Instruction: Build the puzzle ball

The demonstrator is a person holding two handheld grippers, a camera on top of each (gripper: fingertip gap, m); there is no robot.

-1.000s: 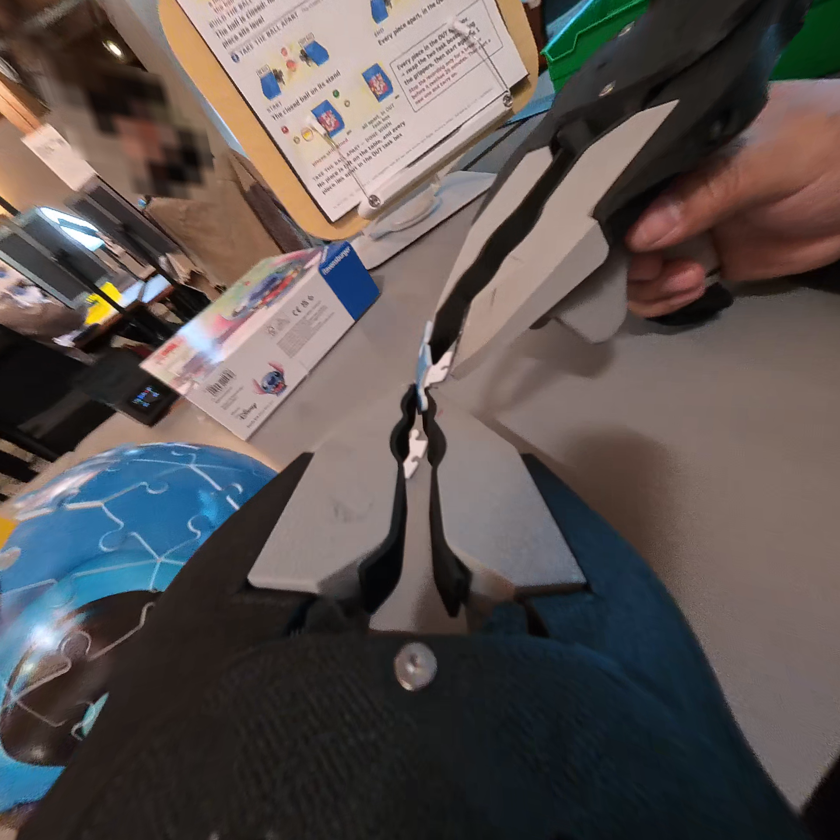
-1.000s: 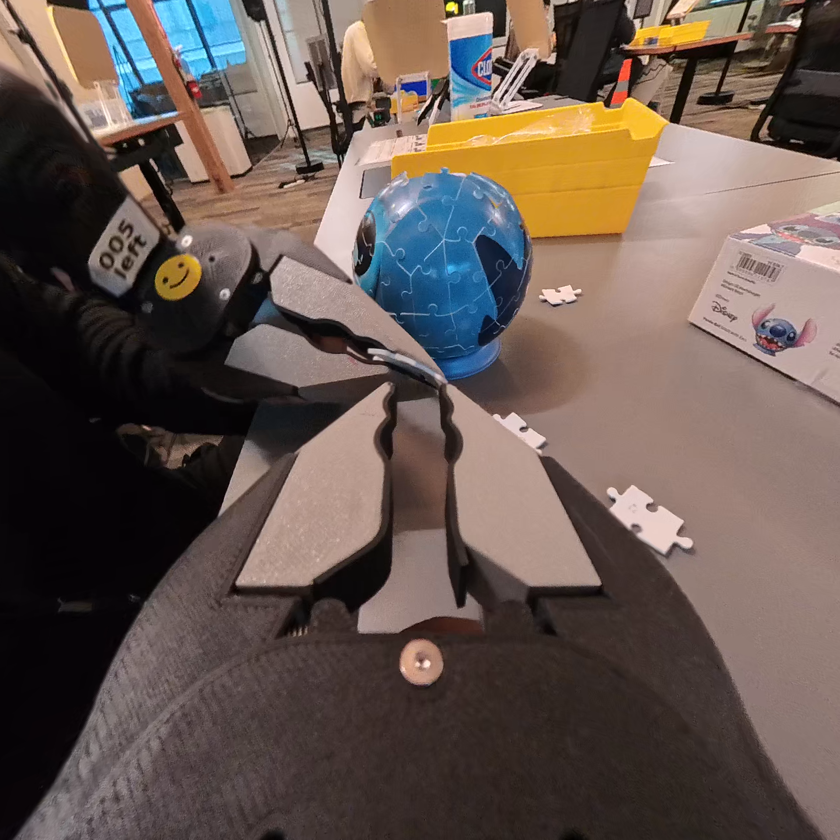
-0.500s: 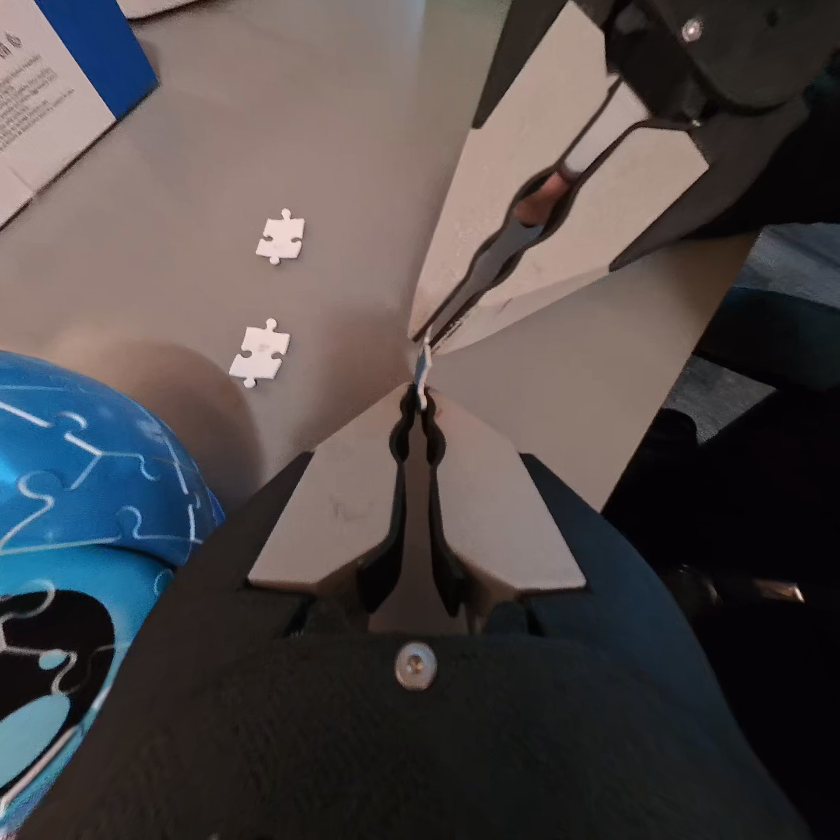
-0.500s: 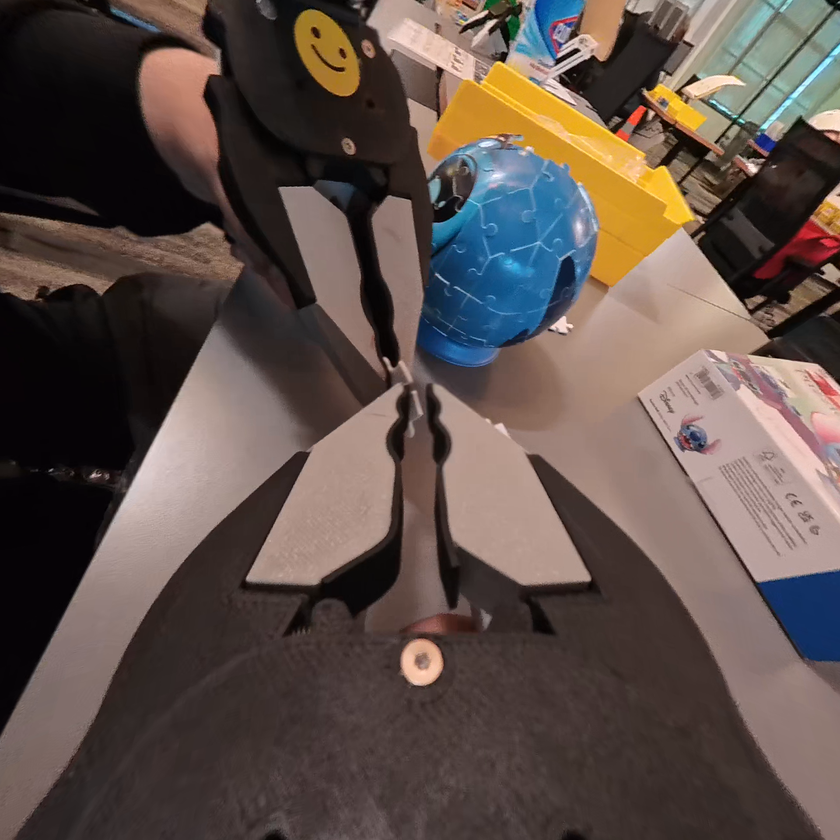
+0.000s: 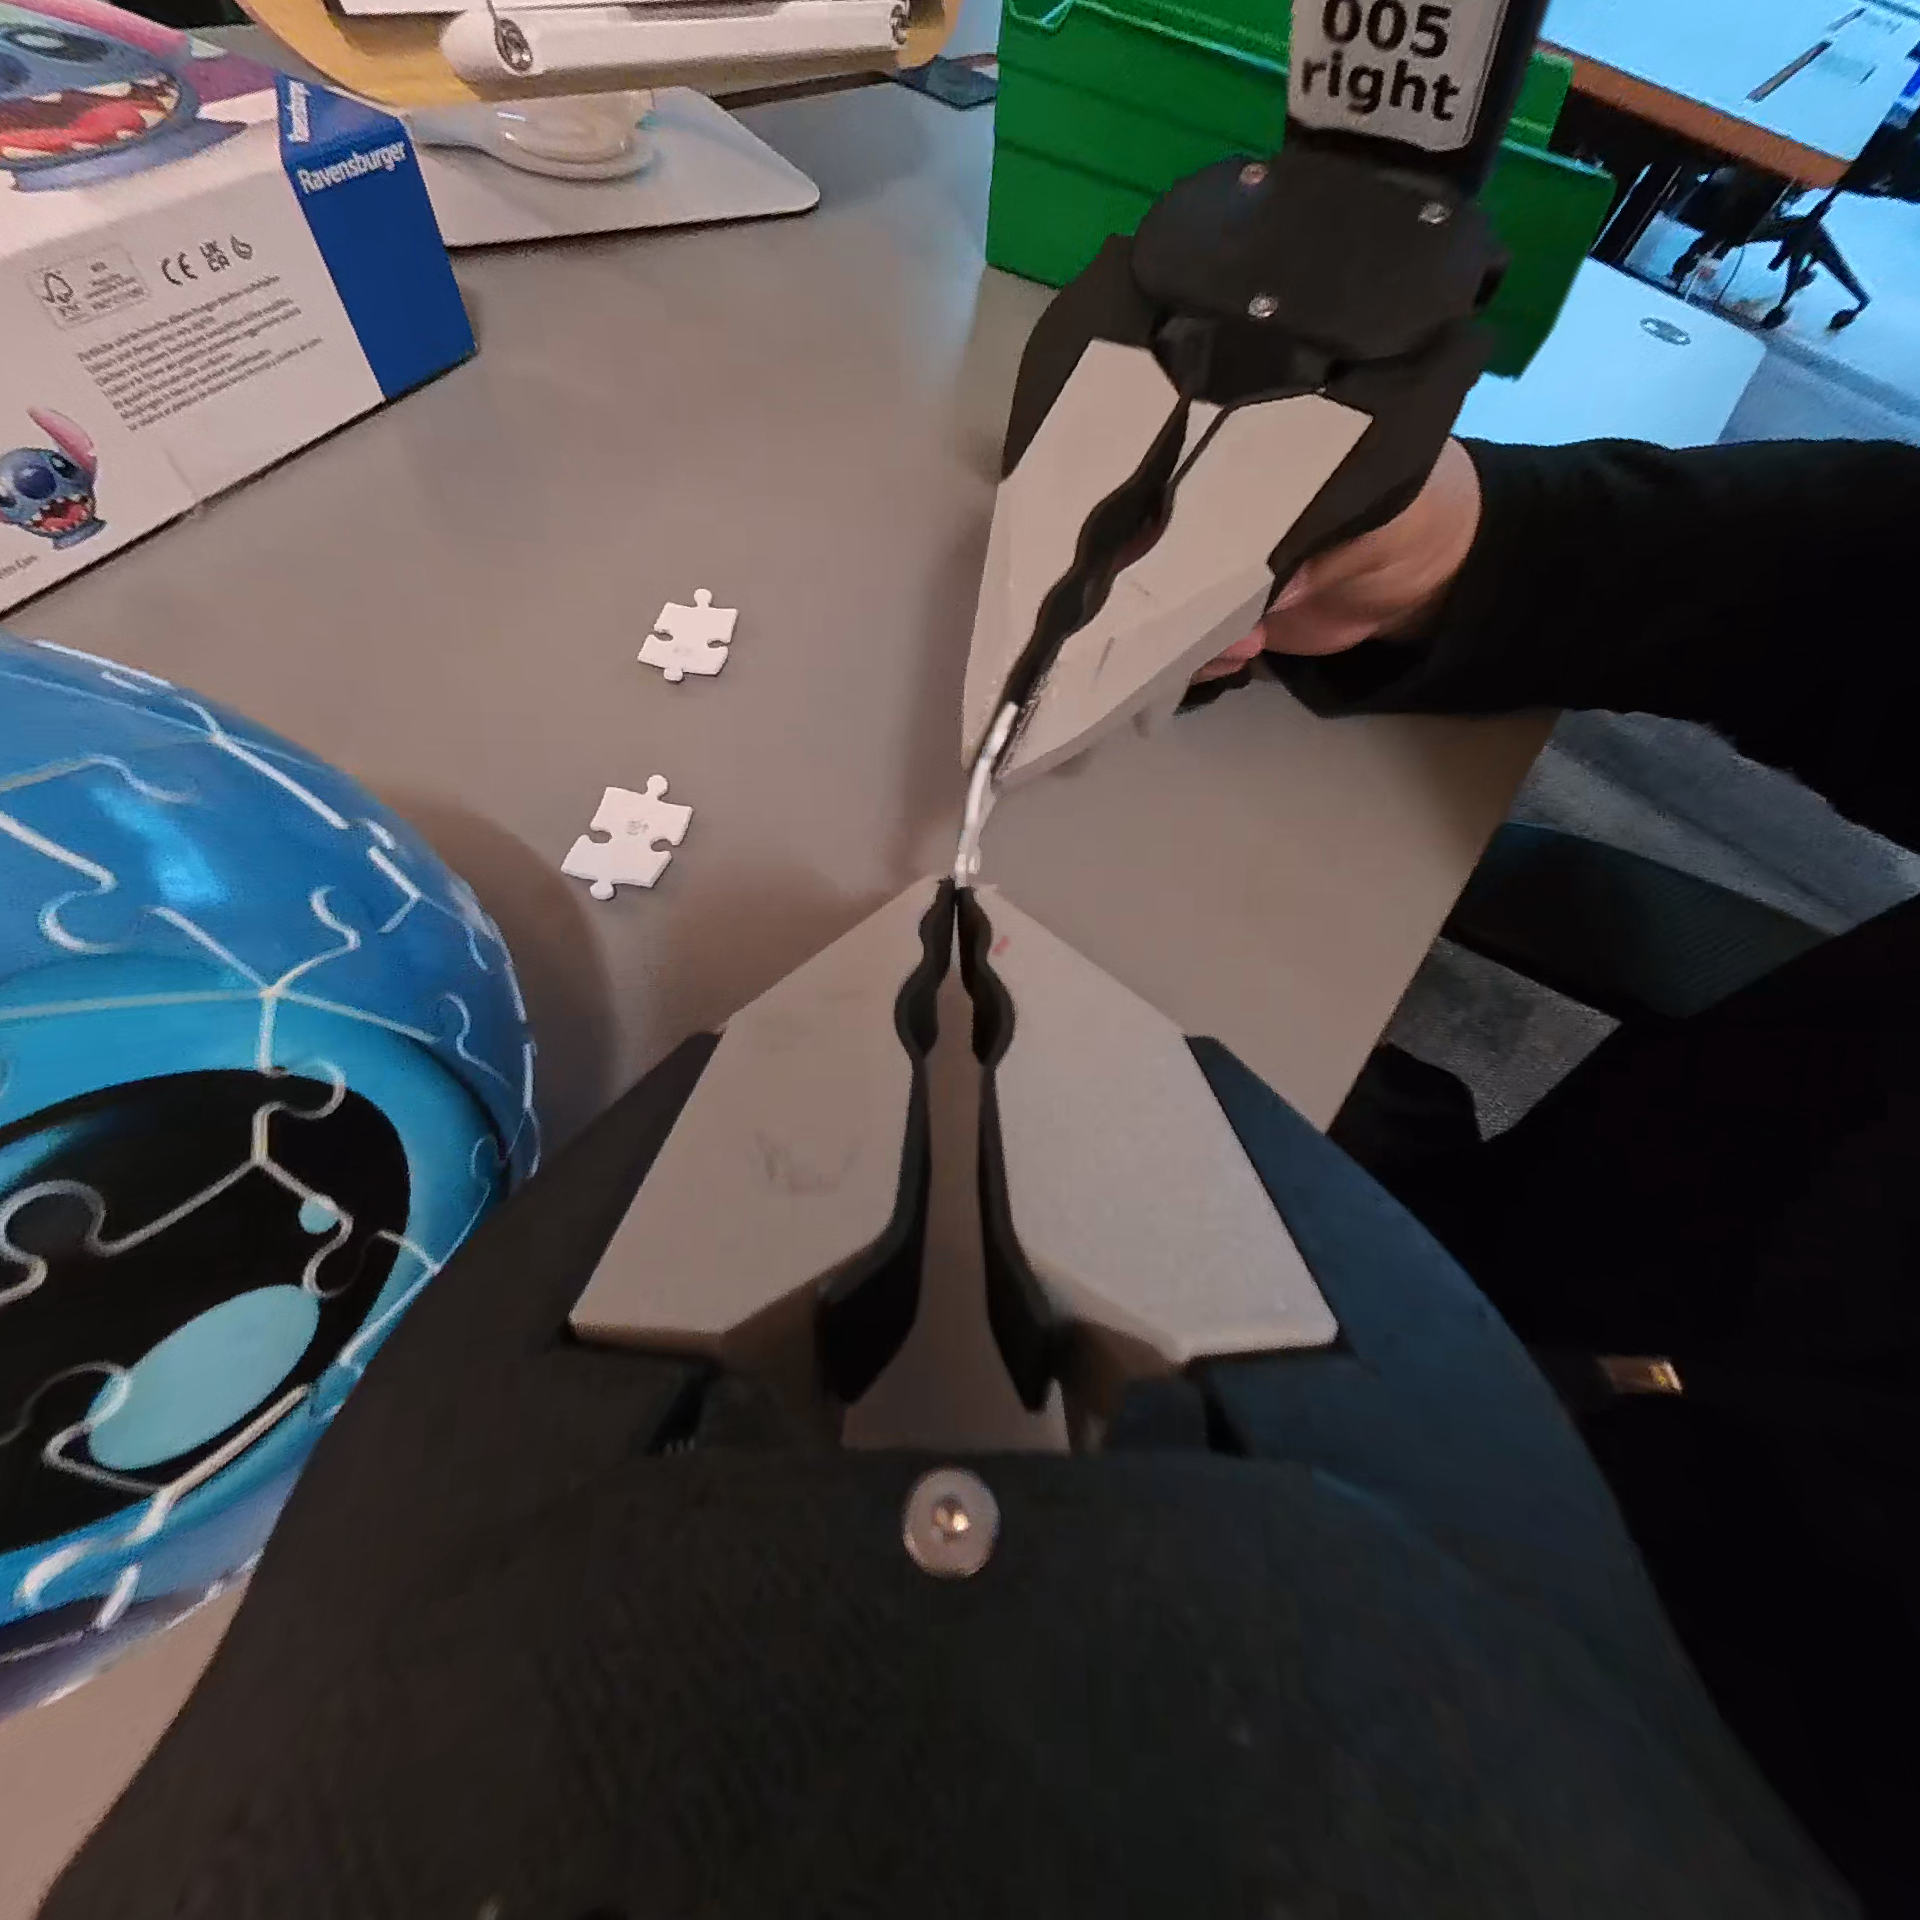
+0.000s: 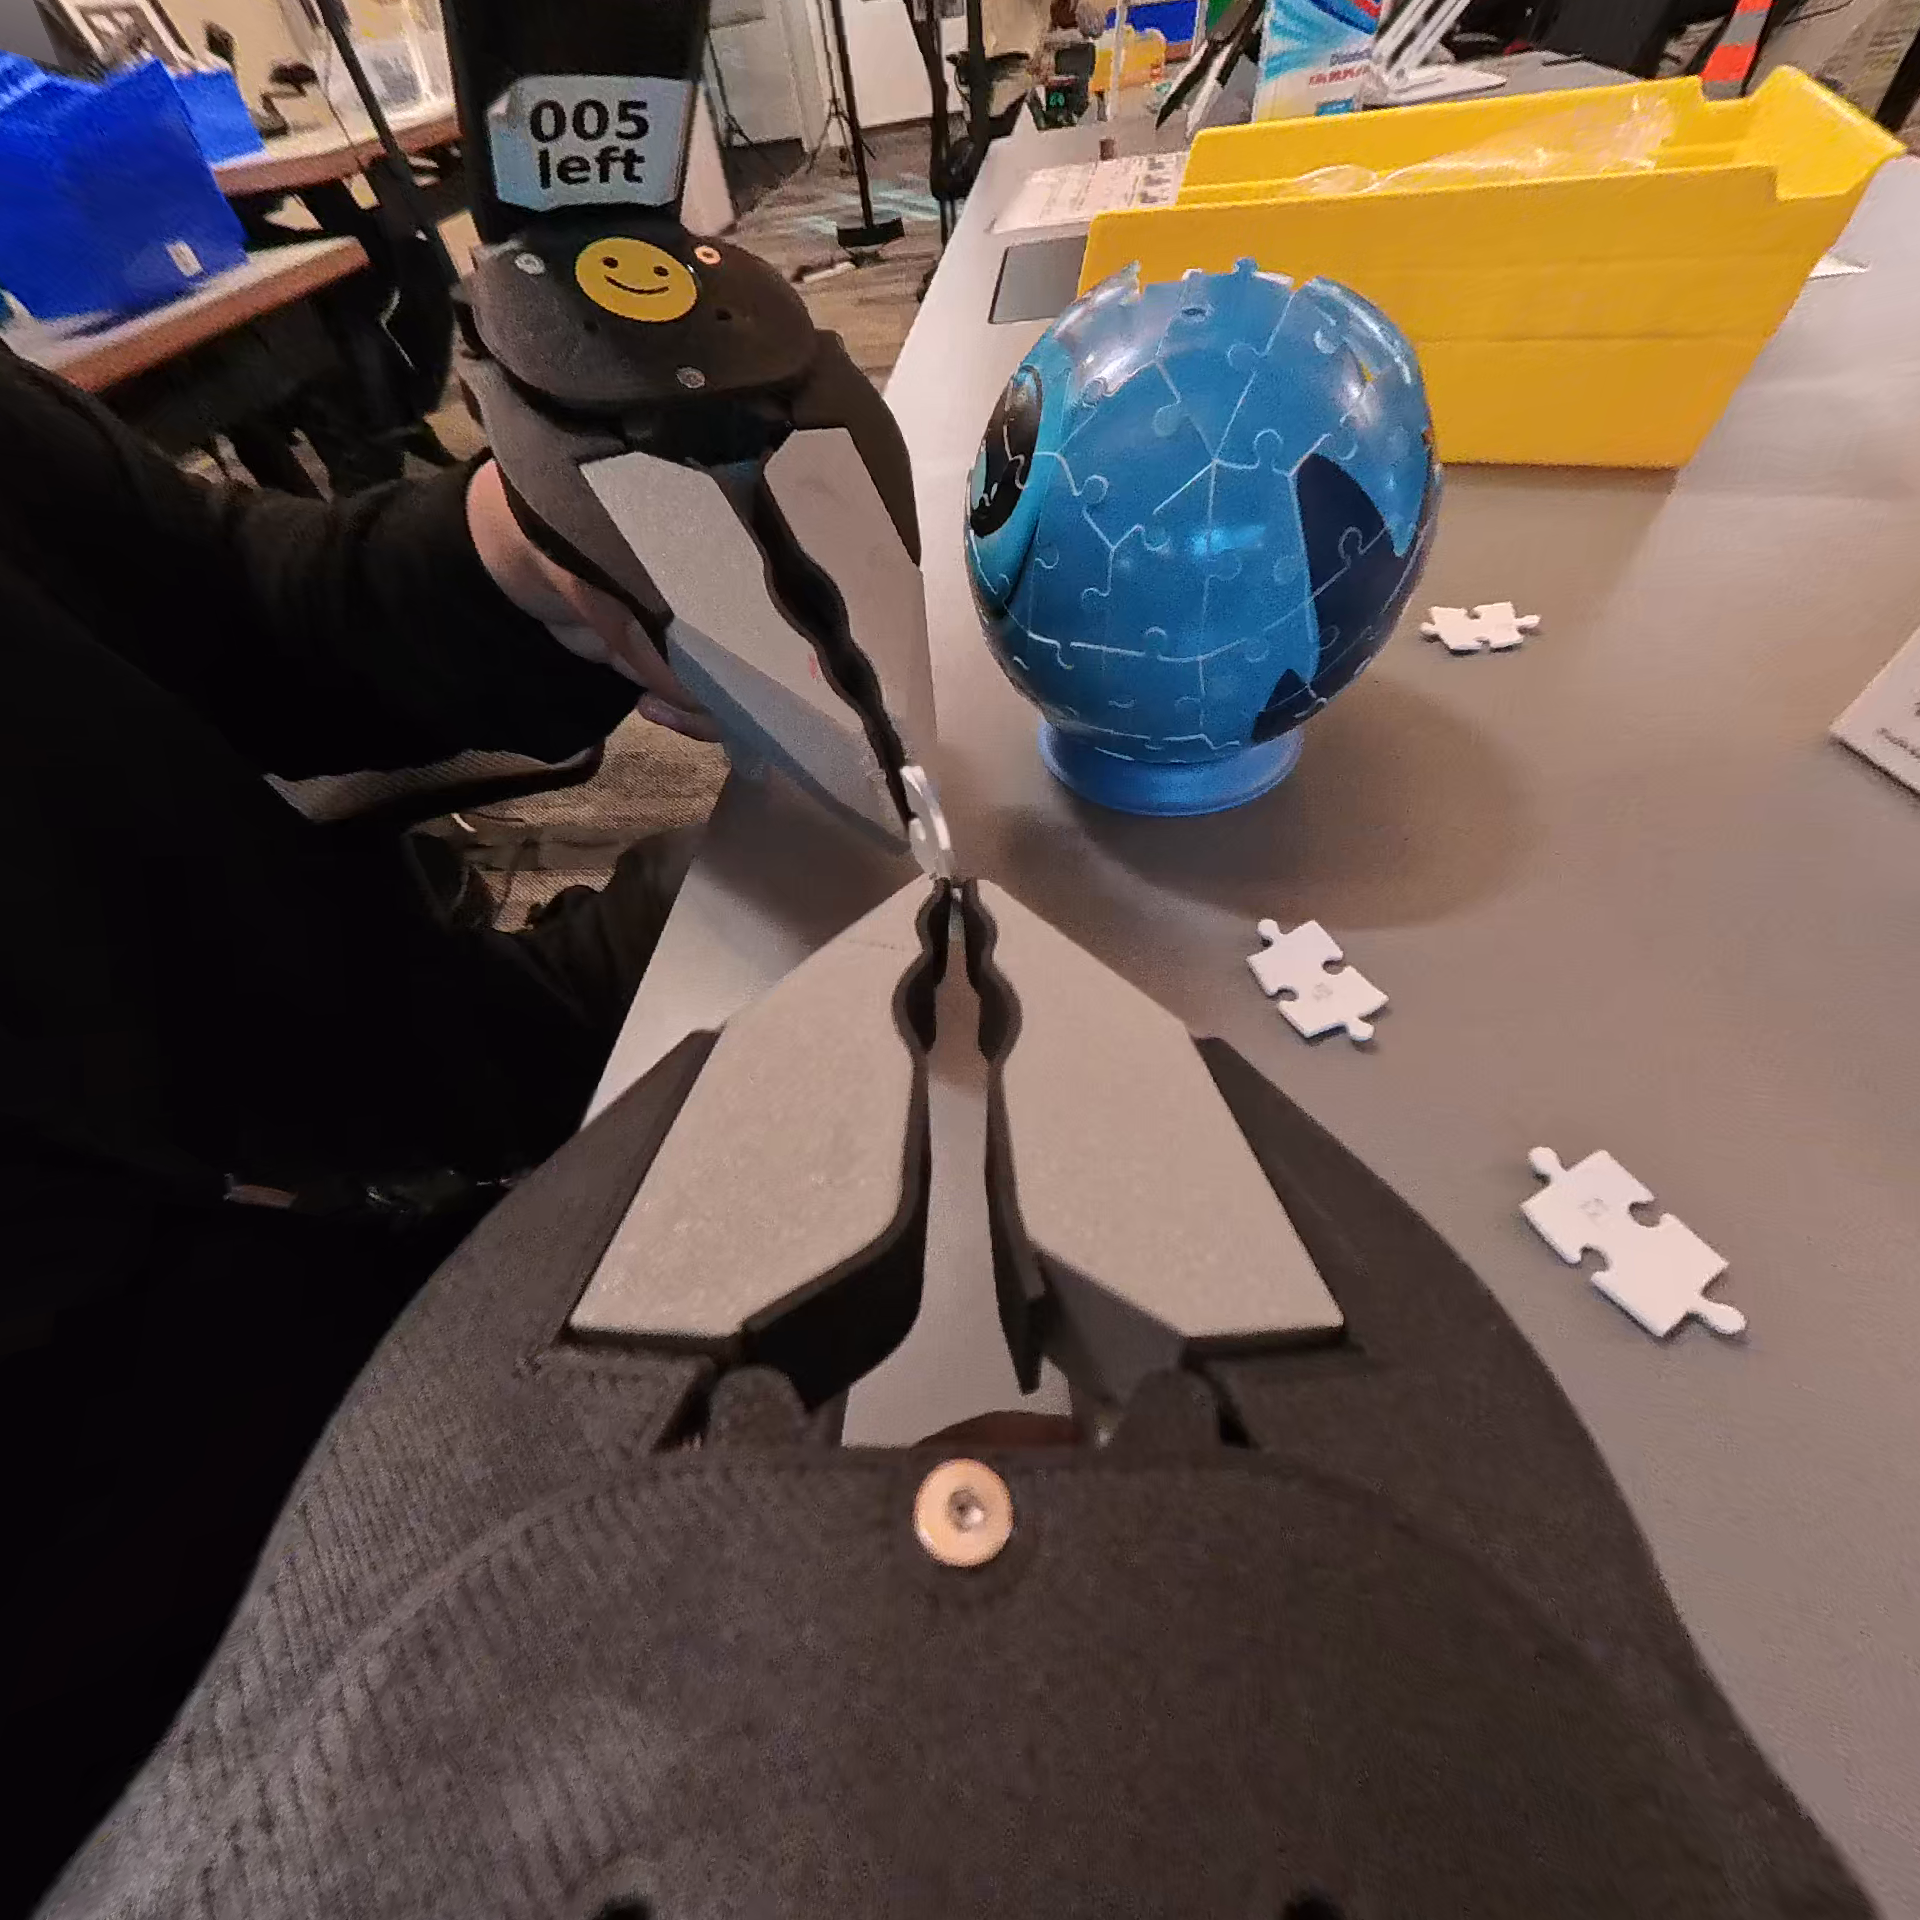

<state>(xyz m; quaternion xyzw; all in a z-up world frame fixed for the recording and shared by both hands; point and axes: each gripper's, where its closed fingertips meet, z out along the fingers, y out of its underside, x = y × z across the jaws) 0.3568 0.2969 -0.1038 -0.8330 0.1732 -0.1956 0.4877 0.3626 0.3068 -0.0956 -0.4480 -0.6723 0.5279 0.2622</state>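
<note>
On the grey tabletop [image 6: 1558, 831] the nearly complete glossy blue plastic puzzle ball [image 6: 1205, 540] sits on its stand, while the left gripper [image 5: 956, 894] and right gripper [image 6: 951, 896], tip to tip, both pinch one thin white puzzle piece [image 5: 977, 800].

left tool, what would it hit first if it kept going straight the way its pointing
The left tool would most likely meet the right tool first: the two stand tip to tip, with a white puzzle piece spanning the small gap between them. Depth is hard to judge, so it might slip past to the table.
</note>
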